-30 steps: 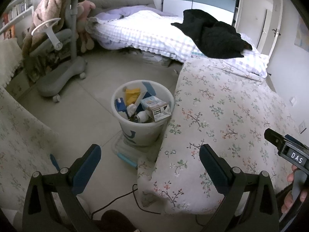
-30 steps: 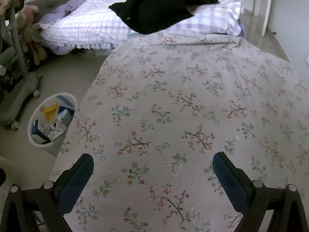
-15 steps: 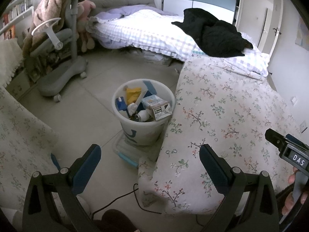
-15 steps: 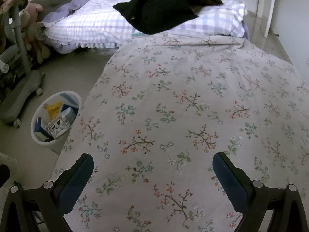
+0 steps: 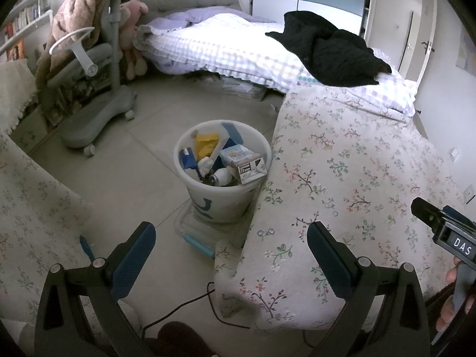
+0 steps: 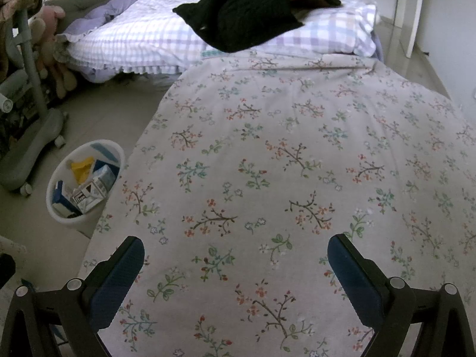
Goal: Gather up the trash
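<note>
A white trash bin (image 5: 208,200) stands on the floor beside the floral-covered surface (image 5: 342,184), filled with cartons, a yellow wrapper and a small bottle. My left gripper (image 5: 230,251) is open and empty, held above the floor just short of the bin. My right gripper (image 6: 235,263) is open and empty above the floral cover (image 6: 282,163); its body shows at the right edge of the left wrist view (image 5: 446,232). The bin also shows at the left of the right wrist view (image 6: 64,221). No loose trash shows on the cover.
A grey wheeled chair (image 5: 89,89) draped with a blanket stands at the left. A bed with a checked quilt (image 5: 226,47) and a black garment (image 5: 327,50) lies behind. A clear lid (image 5: 193,232) sits under the bin. A black cable (image 5: 190,300) runs along the floor.
Both grippers have drifted slightly; the views shift a little, with the bin appearing slightly further right in the right wrist view. Both stay open and empty.
</note>
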`<state>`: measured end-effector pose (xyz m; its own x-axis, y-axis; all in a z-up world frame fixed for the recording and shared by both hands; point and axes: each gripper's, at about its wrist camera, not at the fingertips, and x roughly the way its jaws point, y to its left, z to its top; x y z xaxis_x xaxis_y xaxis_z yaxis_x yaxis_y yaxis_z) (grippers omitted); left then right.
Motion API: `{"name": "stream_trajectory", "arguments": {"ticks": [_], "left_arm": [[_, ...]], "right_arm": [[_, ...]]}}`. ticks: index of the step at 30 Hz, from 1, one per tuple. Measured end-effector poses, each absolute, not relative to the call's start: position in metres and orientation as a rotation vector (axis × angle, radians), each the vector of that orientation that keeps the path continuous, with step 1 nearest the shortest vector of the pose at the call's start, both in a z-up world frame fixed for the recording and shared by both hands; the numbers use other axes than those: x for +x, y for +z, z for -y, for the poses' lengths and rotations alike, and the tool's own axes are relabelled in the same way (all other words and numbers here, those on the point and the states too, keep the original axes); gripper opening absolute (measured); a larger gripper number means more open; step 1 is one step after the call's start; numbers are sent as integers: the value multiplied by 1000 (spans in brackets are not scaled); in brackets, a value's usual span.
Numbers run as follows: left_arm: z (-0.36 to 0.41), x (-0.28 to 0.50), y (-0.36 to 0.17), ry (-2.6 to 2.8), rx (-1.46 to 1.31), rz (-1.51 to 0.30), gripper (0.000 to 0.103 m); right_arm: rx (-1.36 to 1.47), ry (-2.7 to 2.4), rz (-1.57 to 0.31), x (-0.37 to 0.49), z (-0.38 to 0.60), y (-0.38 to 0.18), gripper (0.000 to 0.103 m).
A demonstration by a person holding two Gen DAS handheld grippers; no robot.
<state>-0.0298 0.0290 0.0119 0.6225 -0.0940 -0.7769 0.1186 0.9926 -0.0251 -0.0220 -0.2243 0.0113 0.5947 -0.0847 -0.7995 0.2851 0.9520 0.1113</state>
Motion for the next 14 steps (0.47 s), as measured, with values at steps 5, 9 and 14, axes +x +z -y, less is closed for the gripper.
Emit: {"name": "stream_trajectory", "arguments": {"ticks": [5, 9, 14], "left_arm": [[-32, -28, 10, -117, 27, -894, 103], [-32, -27, 10, -111, 16, -890, 103], [-30, -27, 15, -137, 6, -886, 103]], "right_arm": [[235, -230, -911, -22, 225, 10, 101], [233, -235, -911, -24, 226, 10, 101], [216, -228, -912, -24, 224, 9, 101]]}}
